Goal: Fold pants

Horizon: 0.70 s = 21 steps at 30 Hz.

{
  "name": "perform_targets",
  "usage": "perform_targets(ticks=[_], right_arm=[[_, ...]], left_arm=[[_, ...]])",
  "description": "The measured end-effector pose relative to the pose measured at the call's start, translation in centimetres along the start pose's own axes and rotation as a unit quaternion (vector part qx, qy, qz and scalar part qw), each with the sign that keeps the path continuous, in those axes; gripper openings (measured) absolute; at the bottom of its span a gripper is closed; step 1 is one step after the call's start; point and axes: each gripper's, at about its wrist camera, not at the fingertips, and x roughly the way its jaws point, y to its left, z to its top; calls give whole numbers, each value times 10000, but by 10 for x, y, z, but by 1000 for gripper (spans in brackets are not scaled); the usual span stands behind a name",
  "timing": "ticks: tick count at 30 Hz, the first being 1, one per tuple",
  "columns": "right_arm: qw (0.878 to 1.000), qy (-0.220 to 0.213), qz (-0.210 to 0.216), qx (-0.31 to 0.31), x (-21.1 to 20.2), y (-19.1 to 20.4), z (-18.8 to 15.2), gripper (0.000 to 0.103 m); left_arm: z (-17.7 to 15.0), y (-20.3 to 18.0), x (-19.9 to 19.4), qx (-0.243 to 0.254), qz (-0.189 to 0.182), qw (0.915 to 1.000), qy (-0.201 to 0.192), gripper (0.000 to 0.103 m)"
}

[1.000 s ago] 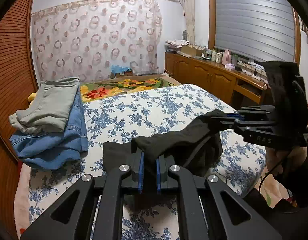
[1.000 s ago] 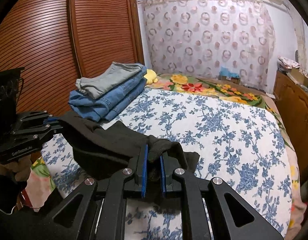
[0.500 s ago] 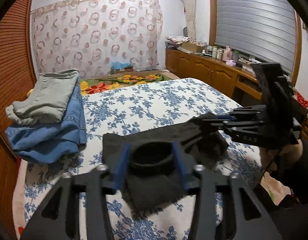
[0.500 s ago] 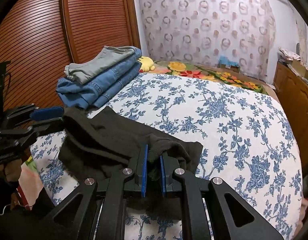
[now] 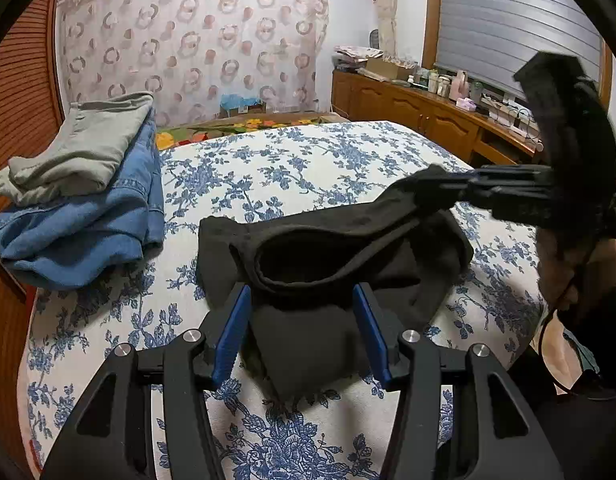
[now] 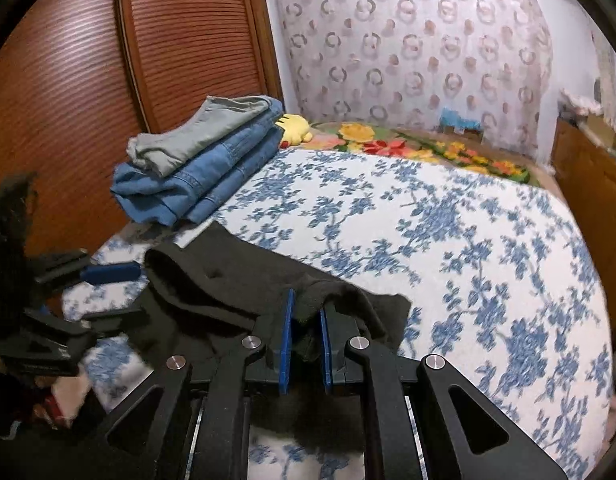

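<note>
Black pants [image 5: 319, 248] lie bunched on the blue-flowered bedspread [image 5: 292, 160] near its front edge. My left gripper [image 5: 300, 312] is open, its blue-padded jaws wide apart on either side of the pants' waistband, not gripping it. My right gripper [image 6: 306, 320] is shut on a fold of the black pants [image 6: 228, 284] and holds that end slightly raised. In the left wrist view the right gripper [image 5: 447, 188] shows at the right, pinching the cloth. In the right wrist view the left gripper [image 6: 104, 280] shows open at the far left.
A stack of folded grey pants [image 5: 80, 148] on blue jeans [image 5: 84, 224] sits at the bed's left side by the wooden wardrobe [image 6: 108, 80]. A yellow plush toy [image 6: 294, 128] lies behind it. A wooden dresser [image 5: 427, 120] runs along the right wall.
My left gripper opened and let go of the pants' waistband, which dropped onto the bed. My right gripper stayed shut on the other end.
</note>
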Motion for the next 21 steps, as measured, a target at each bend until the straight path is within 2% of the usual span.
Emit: perform_targets(ticks=[2, 4, 5, 9, 16, 21], right_arm=[[9999, -95, -40, -41, -8, 0, 0, 20], [9998, -163, -56, -29, -15, -2, -1, 35], [9998, -189, -63, -9, -18, -4, -2, 38], [9998, -169, -92, -18, -25, -11, -10, 39], [9995, 169, -164, -190, -17, -18, -27, 40], [9995, 307, -15, -100, -9, -22, -25, 40]], left_arm=[[0, 1, 1, -27, 16, 10000, 25, 54], [0, 3, 2, -39, 33, 10000, 36, 54], [0, 4, 2, -49, 58, 10000, 46, 54], [1, 8, 7, -95, 188, 9996, 174, 54], [8, 16, 21, -99, 329, 9989, 328, 54], [13, 17, 30, -115, 341, 9985, 418, 54]])
